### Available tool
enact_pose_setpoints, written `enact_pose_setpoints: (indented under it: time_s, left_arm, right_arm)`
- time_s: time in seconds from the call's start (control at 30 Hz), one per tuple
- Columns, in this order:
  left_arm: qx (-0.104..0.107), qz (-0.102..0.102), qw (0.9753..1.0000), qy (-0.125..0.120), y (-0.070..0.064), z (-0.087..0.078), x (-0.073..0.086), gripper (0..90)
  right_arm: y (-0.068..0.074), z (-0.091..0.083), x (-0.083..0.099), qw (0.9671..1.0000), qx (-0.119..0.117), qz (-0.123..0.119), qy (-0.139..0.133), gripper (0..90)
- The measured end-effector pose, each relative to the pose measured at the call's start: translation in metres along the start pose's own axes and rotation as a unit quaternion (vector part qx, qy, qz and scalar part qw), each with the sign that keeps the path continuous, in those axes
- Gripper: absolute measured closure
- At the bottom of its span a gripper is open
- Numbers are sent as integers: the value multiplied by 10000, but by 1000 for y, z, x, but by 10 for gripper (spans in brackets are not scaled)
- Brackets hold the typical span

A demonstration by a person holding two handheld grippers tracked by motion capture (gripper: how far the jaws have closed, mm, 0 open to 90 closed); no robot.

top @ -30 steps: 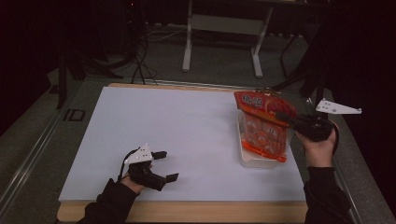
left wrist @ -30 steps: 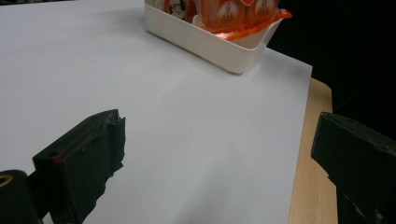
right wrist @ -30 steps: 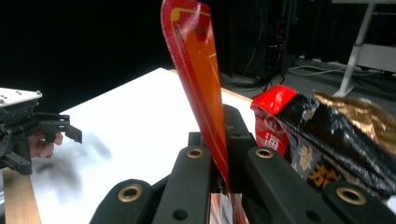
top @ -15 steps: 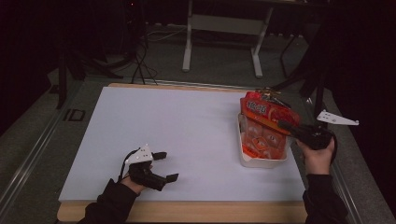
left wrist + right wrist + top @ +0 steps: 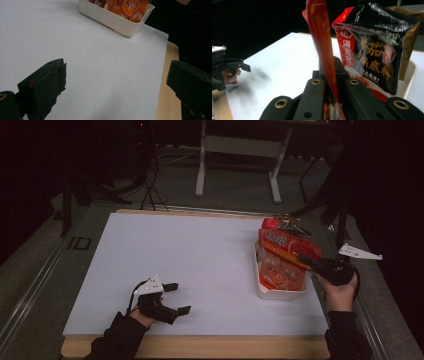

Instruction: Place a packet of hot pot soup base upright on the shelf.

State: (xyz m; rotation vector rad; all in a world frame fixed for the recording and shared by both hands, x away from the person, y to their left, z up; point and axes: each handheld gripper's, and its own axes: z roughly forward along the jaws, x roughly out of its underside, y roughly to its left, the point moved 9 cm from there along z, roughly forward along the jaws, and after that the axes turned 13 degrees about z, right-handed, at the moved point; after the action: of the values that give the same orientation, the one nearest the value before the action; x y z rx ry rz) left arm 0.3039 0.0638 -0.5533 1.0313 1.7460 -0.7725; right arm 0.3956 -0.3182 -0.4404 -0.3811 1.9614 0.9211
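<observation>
White paper covers my worktop [image 5: 200, 265]. My right tongs [image 5: 332, 87] are clamped on a flat red-orange snack packet [image 5: 289, 247], holding it tilted above the white plastic tray [image 5: 272, 292] of orange packets at the right edge. My left tongs [image 5: 172, 299] rest near the front edge, jaws wide apart, gripping nothing.

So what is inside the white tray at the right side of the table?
The white tray holds orange snack packets, and the right hand-held gripper grips one orange packet above them. Red sauce packets stand at its far end. The tray's bottom is covered.
</observation>
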Motion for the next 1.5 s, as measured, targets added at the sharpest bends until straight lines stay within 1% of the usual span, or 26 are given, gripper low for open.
enact_pose_setpoints:
  time_s: [0.03,0.1,0.2,0.23,0.3,0.37,0.4,0.43,0.47,0.5,0.6,0.63,0.7,0.77,0.83,0.87,0.9,1.0,1.07,1.13,1.2,1.23,1.3,1.4,1.47,1.5]
  left_arm:
    - [5,-13,10000,7,0,0,0,28]
    - [1,-21,10000,2,1,0,1,28]
    - [-5,-10,10000,-7,1,0,1,28]
    - [-5,-6,10000,-5,1,0,1,28]
    - [-10,-15,10000,-3,1,0,2,28]
    - [-21,-18,10000,6,1,0,3,28]
    - [-21,-18,10000,6,1,0,3,28]
    - [-23,-11,10000,3,1,0,3,28]
    - [-23,-11,10000,3,1,0,3,28]
    - [-24,-17,10000,-2,1,0,3,28]
    - [-32,25,10000,-30,1,-1,2,28]
    - [-34,36,10000,-29,1,-1,2,28]
    - [-39,41,10000,-19,0,-2,2,28]
    - [-53,60,10000,-4,1,-2,3,28]
    - [-81,42,10000,-15,2,-3,3,28]
    - [-81,42,10000,-15,2,-3,3,28]
    - [-76,36,10000,-18,2,-3,4,28]
    - [-64,38,10000,-40,1,-3,3,28]
    - [-60,54,10000,-49,1,-3,3,28]
    - [-67,60,10000,-41,1,-3,3,28]
    - [-57,54,10000,-49,1,-3,3,28]
    - [-67,59,9999,-46,1,-4,3,28]
    - [-54,51,10000,-63,0,-4,2,28]
    - [-59,59,9999,-57,0,-4,2,28]
    - [-44,65,10000,-45,0,-4,3,28]
    - [-44,65,10000,-45,0,-4,3,28]
  right_arm:
    - [1,0,-2,10000,54,-33,10,890]
    - [3,0,-3,10000,74,-46,34,862]
    - [7,1,-5,9998,153,-65,61,804]
    - [10,0,-8,9999,145,-70,7,782]
    - [17,-2,-16,9998,149,-117,-113,687]
    - [26,-6,-28,9993,177,-198,-253,627]
    - [26,-6,-28,9993,177,-198,-253,627]
    - [36,-10,-40,9985,241,-340,-364,568]
    - [36,-10,-40,9985,241,-340,-364,568]
    - [44,-13,-47,9983,206,-395,-388,522]
    - [58,-14,-56,9978,160,-522,-381,455]
    - [62,-13,-57,9976,160,-544,-385,444]
    - [70,-12,-59,9970,187,-662,-359,398]
    - [78,-11,-59,9964,154,-747,-370,382]
    - [87,-9,-59,9966,-18,-725,-397,360]
    - [91,-7,-57,9963,-63,-765,-387,360]
    - [97,-5,-56,9959,-137,-814,-379,338]
    - [106,2,-48,9955,-292,-848,-290,316]
    - [110,7,-41,9955,-343,-856,-204,299]
    - [115,13,-33,9954,-487,-818,-138,287]
    - [118,19,-24,9948,-550,-857,-55,257]
    - [121,22,-20,9942,-633,-871,-16,241]
    - [124,29,-10,9932,-723,-903,114,209]
    - [128,37,3,9921,-872,-871,215,176]
    - [128,43,12,9917,-877,-894,277,156]
    - [128,43,12,9917,-877,-894,277,156]
